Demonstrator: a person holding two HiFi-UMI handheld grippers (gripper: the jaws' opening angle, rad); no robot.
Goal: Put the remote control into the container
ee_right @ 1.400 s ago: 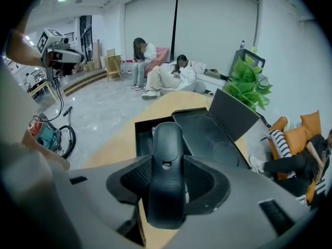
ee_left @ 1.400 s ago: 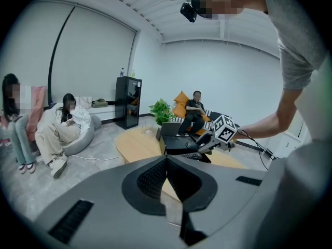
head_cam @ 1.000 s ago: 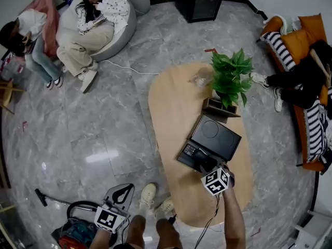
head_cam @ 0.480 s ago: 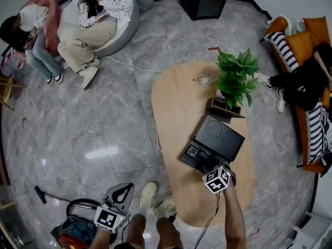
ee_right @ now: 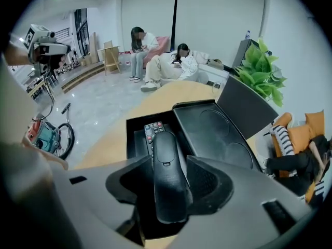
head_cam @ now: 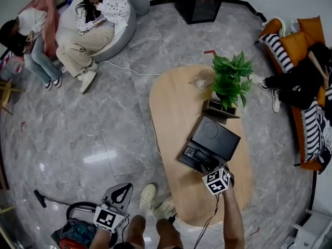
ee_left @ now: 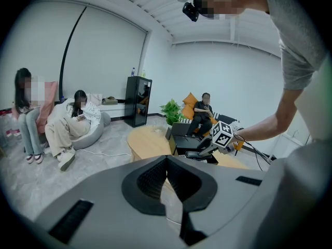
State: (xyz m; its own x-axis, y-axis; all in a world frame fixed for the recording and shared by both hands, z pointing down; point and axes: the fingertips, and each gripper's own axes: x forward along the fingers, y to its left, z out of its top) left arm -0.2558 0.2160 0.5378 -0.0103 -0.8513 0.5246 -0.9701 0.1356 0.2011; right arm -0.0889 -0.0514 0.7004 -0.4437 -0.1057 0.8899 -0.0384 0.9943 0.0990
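My right gripper [ee_right: 168, 183] is shut on a black remote control [ee_right: 168, 175], which lies lengthwise between the jaws with its smooth back up. It hangs just over the open black container [ee_right: 136, 134], where a second remote with coloured buttons [ee_right: 153, 130] lies in the tray. In the head view this gripper [head_cam: 206, 162] is at the near end of the container [head_cam: 187, 157] on the oval wooden table [head_cam: 176, 102]. The left gripper [ee_left: 167, 183] is shut with nothing between its jaws. It is held low at the bottom left [head_cam: 120, 197], away from the table.
The container's lid [head_cam: 216, 137] lies open beside the tray. Behind it stand a potted plant [head_cam: 228, 79] and a glass [head_cam: 201, 79]. A red vacuum cleaner [head_cam: 78, 235] sits on the floor by the left gripper. People sit on a beanbag [head_cam: 96, 25] and a sofa [head_cam: 306, 82].
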